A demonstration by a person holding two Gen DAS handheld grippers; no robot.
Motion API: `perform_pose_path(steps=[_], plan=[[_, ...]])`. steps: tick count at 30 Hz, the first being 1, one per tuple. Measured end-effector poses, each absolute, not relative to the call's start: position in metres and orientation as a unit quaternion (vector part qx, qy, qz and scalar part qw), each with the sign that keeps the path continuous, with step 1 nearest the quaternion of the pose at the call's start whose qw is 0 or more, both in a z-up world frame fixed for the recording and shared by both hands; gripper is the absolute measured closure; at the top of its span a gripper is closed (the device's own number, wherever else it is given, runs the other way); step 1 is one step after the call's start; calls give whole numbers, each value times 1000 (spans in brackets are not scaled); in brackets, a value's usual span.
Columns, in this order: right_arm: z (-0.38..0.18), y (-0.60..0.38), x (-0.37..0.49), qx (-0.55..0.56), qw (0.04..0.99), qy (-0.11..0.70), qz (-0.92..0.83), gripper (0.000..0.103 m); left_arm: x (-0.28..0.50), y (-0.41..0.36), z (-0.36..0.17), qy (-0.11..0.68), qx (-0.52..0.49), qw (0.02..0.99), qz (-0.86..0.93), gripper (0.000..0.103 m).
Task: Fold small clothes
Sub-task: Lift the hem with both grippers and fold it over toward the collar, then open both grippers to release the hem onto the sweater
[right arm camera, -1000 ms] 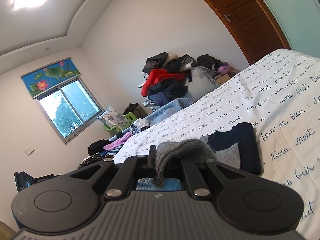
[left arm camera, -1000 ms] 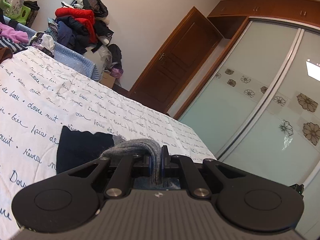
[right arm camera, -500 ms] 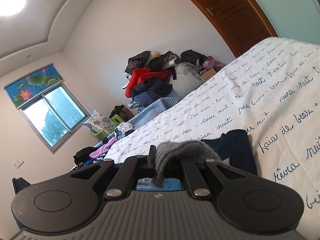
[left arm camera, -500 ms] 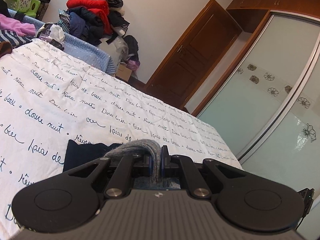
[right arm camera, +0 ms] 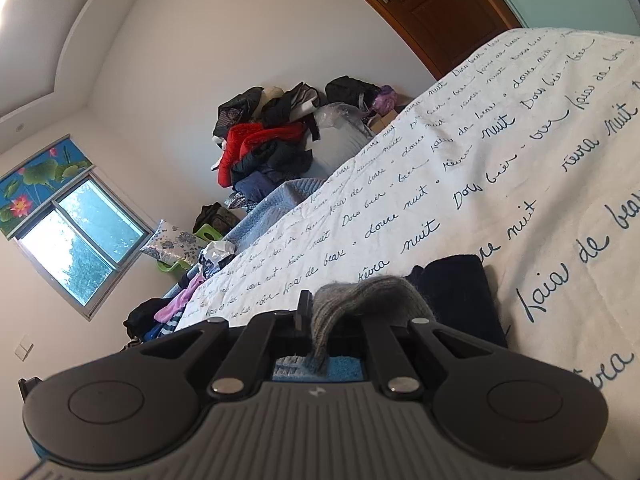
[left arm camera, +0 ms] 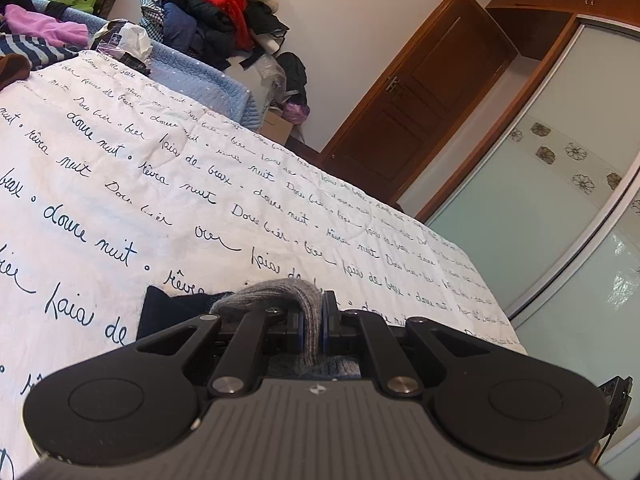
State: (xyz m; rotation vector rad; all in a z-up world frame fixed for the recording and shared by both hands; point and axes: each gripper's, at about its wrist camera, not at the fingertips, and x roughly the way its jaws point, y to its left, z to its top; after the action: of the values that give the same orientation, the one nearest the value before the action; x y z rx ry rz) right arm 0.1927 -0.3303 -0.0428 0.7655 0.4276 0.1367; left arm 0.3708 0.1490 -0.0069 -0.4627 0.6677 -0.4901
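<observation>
A small knit garment, grey (left arm camera: 276, 294) at the band and dark navy (left arm camera: 168, 314) below, lies on the white bedspread (left arm camera: 160, 200) printed with blue script. My left gripper (left arm camera: 314, 322) is shut on a fold of the grey band. My right gripper (right arm camera: 320, 320) is shut on the grey band (right arm camera: 372, 292) too, and the navy part (right arm camera: 460, 292) trails off to its right. Both grippers hold the cloth low over the bed (right arm camera: 520, 140). The part of the garment under the gripper bodies is hidden.
A pile of clothes (left arm camera: 212, 12) with a red jacket is heaped beyond the bed's far edge, also seen in the right wrist view (right arm camera: 264, 148). A blue quilt (left arm camera: 192, 80) lies beside it. A wooden door (left arm camera: 420, 100) and sliding wardrobe doors (left arm camera: 560, 200) stand to the right.
Both grippers have moved forward and lower over the bed with the grey band still pinched; less of the navy part shows ahead of them.
</observation>
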Motion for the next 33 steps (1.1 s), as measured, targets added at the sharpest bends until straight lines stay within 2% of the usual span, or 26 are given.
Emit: perform_pose_path(steps=[10,14,15,16,17,19,20,26,29,33], plan=[[-65,-336,228,389,888,242,24,96,405,140,-34,359,-249,876,-202,93],[-73,-334,237,385,888,251,4,90,410,138,-39,361,-253,878,-186,83],[-73,-334,238,380,890,252,-1,83,411,138,-38,358,-252,880,-186,79],[-73,-334,239,377,891,251,-5,69,412,139,-37,358,-253,880,-182,70],[-72,-334,239,379,892,245,-5,60,413,140,-37,359,-257,880,-176,62],[-69,-336,238,385,895,225,-3,30,414,145,-34,352,-264,883,-161,53],[-67,-337,237,386,897,215,-7,28,414,148,-33,348,-268,886,-151,49],[-54,-340,221,398,896,198,9,27,398,175,-24,335,-296,885,-129,43],[-53,-334,211,396,894,205,54,27,382,173,-19,333,-273,891,-146,40],[-59,-327,211,368,899,237,19,27,366,159,-20,336,-233,899,-155,35]])
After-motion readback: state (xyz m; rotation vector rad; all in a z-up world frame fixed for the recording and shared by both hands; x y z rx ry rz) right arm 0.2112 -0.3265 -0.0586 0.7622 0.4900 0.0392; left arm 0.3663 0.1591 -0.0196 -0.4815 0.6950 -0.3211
